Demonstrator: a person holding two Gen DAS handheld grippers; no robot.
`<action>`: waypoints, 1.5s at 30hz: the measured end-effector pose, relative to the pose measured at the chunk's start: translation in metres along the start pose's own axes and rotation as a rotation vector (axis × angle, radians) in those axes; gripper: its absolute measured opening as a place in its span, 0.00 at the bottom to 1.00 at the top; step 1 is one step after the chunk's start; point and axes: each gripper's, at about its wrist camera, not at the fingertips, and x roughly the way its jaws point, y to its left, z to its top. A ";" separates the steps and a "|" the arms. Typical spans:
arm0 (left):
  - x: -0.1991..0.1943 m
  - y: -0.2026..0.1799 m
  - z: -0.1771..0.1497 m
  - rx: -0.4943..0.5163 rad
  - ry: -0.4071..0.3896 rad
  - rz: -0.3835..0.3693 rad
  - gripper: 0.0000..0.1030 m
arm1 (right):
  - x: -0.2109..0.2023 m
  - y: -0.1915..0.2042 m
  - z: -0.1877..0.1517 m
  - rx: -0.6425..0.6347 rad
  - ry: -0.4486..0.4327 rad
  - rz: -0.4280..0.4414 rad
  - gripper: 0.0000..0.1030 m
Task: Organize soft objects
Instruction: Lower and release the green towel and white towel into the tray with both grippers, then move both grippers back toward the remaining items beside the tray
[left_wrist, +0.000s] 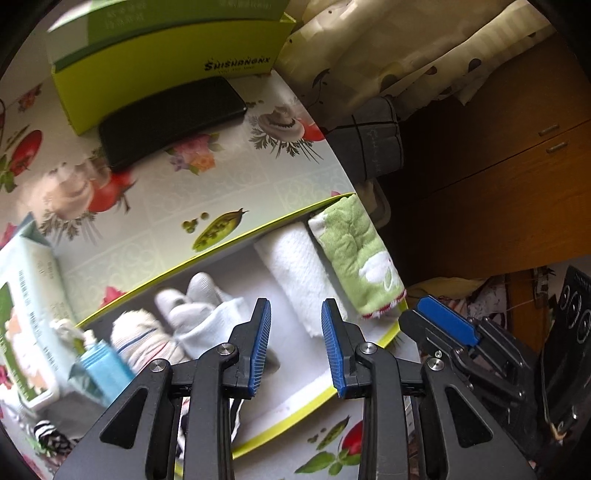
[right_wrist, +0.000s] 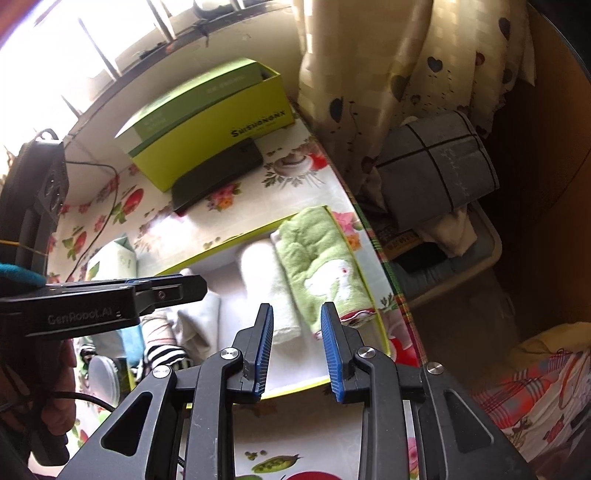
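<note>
A shallow tray with a lime-green rim (left_wrist: 258, 230) (right_wrist: 236, 236) lies on the table. In it lie a green folded towel (left_wrist: 358, 254) (right_wrist: 321, 258), a white rolled towel (left_wrist: 299, 269) (right_wrist: 266, 280), white socks (left_wrist: 207, 317) and a striped sock (left_wrist: 136, 336). My left gripper (left_wrist: 295, 347) is open and empty above the tray's near part. My right gripper (right_wrist: 297, 350) is open and empty above the tray, near the green towel's end. The right gripper's blue fingertip (left_wrist: 443, 317) shows in the left view beside the tray's right corner.
A lime-green box (left_wrist: 166, 59) (right_wrist: 207, 122) with a black phone (left_wrist: 170, 118) (right_wrist: 218, 177) before it stands at the back. A wipes pack (left_wrist: 26, 310) and a blue object (left_wrist: 103, 369) lie left. The table edge (left_wrist: 343, 162) drops off right, with a grey bag (right_wrist: 436, 162) beyond.
</note>
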 end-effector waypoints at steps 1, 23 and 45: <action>-0.005 0.000 -0.003 0.006 -0.008 0.008 0.29 | -0.002 0.003 -0.001 -0.005 0.000 0.003 0.26; -0.093 0.031 -0.081 -0.001 -0.138 0.112 0.29 | -0.036 0.095 -0.029 -0.189 0.016 0.070 0.30; -0.127 0.068 -0.123 -0.072 -0.205 0.169 0.29 | -0.038 0.152 -0.041 -0.319 0.051 0.121 0.30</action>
